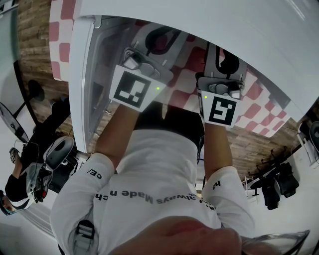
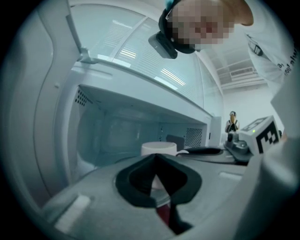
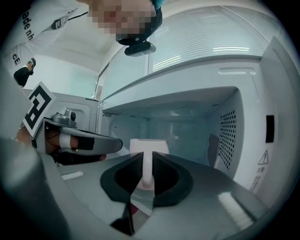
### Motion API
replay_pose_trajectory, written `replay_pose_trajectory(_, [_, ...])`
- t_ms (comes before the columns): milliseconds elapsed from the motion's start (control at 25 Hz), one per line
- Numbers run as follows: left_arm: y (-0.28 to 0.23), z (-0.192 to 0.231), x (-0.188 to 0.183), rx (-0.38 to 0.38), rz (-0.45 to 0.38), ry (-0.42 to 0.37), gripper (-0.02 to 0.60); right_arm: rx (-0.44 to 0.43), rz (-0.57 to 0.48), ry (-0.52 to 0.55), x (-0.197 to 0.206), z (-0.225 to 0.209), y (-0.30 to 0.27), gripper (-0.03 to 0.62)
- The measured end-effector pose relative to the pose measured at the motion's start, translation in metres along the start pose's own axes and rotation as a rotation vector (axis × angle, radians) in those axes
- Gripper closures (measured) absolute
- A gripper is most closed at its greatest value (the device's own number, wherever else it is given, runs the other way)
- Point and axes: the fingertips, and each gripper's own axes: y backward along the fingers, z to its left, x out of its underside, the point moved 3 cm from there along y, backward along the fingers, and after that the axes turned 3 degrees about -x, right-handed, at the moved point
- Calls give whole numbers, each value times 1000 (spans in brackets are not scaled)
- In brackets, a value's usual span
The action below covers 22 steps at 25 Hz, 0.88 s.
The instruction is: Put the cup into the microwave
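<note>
1. Well, a red-and-white checked counter (image 1: 259,99) stands over a plank floor (image 1: 35,30).
2. One microwave (image 1: 199,15), with its door (image 1: 79,74) open.
3. One white cup (image 3: 149,146) is inside the cavity.
4. Two grippers: the right gripper (image 3: 147,159) pinches the cup's handle, and the left gripper (image 2: 155,157) is pressed together just before the cup.

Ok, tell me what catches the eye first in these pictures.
The open microwave fills both gripper views, its pale cavity gaping towards the jaws. Against that cavity stands a white cup, with the right gripper shut on its handle. The left gripper is close at the cup's side, jaws together.
</note>
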Motion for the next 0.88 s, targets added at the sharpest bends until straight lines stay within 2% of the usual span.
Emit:
replay_pose_trajectory(440, [-6,2,5,-14,7,-8,577,34,-31,-23,2,-6,-7,551])
replay_pose_trajectory(880, [3,-14,-5,-25,21,-27,578,0,-10,-5,3,-9,9,546])
